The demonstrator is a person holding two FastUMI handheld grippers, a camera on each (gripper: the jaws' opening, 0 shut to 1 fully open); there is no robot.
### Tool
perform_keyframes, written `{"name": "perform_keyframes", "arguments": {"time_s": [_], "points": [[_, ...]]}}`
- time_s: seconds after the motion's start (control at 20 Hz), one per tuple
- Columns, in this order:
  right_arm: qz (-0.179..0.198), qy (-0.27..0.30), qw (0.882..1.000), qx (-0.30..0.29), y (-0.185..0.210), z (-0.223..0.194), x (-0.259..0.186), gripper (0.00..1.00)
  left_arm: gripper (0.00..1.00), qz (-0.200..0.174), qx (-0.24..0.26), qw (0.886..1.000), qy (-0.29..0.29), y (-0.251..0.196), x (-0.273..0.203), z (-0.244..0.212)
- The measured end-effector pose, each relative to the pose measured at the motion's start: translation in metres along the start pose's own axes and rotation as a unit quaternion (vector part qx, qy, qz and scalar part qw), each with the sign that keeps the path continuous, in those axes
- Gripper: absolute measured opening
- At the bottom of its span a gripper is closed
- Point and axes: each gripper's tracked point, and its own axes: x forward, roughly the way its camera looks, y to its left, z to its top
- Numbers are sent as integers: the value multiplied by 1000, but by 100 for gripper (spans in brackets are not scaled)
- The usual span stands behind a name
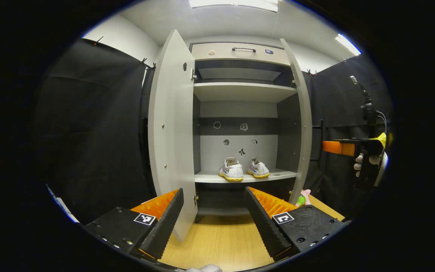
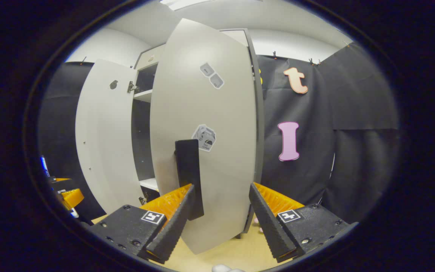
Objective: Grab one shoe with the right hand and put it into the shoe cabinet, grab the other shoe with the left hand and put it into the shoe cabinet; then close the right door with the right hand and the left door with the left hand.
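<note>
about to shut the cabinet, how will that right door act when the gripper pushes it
The right door is a tall flat panel, so it will probably stay stiff and swing on its hinges rather than flex. Its face looks smooth, so the right gripper, open just in front of it, may slide; the dark handle gives a firmer spot.

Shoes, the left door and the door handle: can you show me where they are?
Shoes [image 1: 232,170]: left gripper view, heel of the left shoe.
Left door [image 1: 172,128]: left gripper view, inner face.
Door handle [image 2: 188,166]: right gripper view, dark strip's middle.
</note>
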Motion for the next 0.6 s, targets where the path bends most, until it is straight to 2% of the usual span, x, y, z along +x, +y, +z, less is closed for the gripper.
{"name": "perform_keyframes", "arguments": {"time_s": [0.05, 0.55, 0.6], "points": [[4, 1, 1000, 6, 6, 0, 1, 96, 96, 1, 0, 1000, -1, 2, -1, 1], [7, -4, 1000, -6, 37, -10, -42, 97, 96, 1, -2, 1000, -2, 19, -9, 3], [5, -2, 1000, -8, 40, -14, -49, 100, 96, 0, -1, 1000, -1, 21, -9, 3]]}}
